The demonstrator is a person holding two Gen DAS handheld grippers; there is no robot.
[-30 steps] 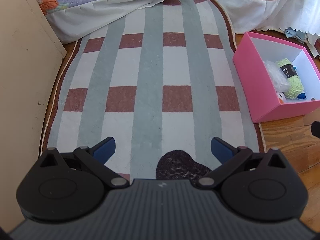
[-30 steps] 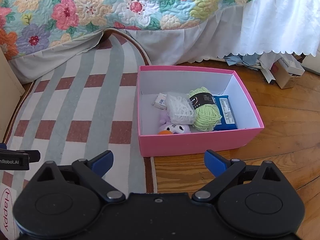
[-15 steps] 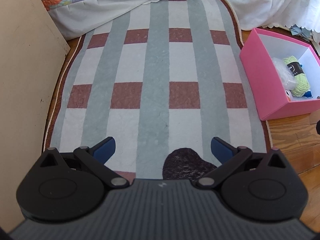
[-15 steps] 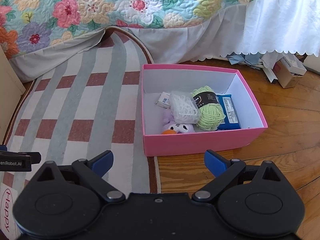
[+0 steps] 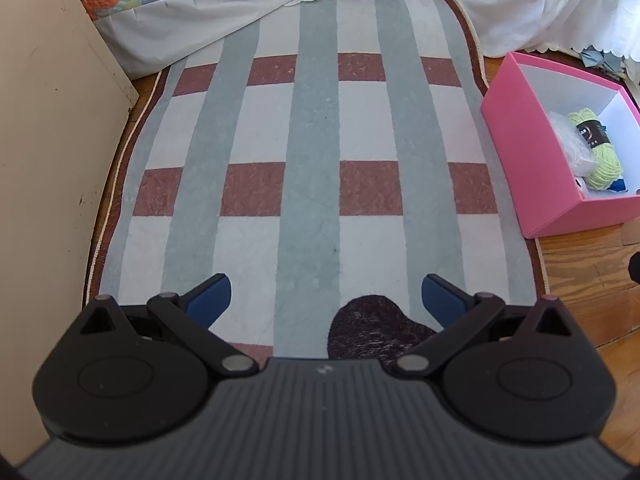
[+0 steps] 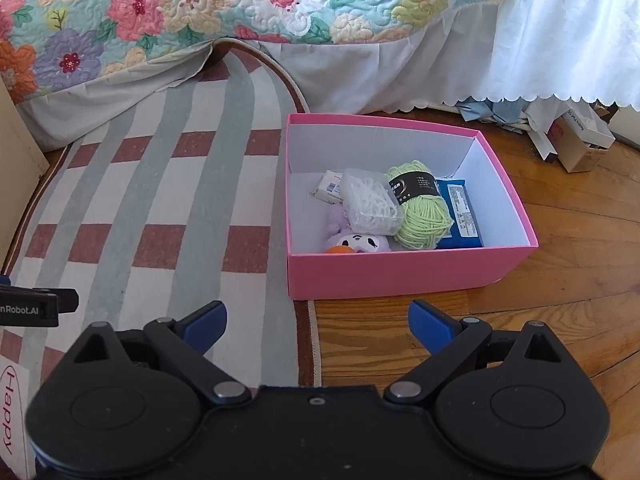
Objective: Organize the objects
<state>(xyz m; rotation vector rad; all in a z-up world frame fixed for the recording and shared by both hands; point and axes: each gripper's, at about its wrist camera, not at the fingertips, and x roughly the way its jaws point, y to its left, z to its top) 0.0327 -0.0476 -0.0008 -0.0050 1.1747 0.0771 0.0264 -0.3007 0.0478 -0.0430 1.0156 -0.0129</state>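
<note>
The pink box sits on the wooden floor, its left side against the edge of the striped rug, near the bed. Inside lie a green ball of yarn, a clear bag, a plush toy and a blue packet. Both tools — left tool, right tool — hang open and empty.

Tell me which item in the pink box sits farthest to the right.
The blue packet, lying flat against the pink box's right wall. The green yarn overlaps its left edge; the clear pouch, white packet and plush toy lie further left.
</note>
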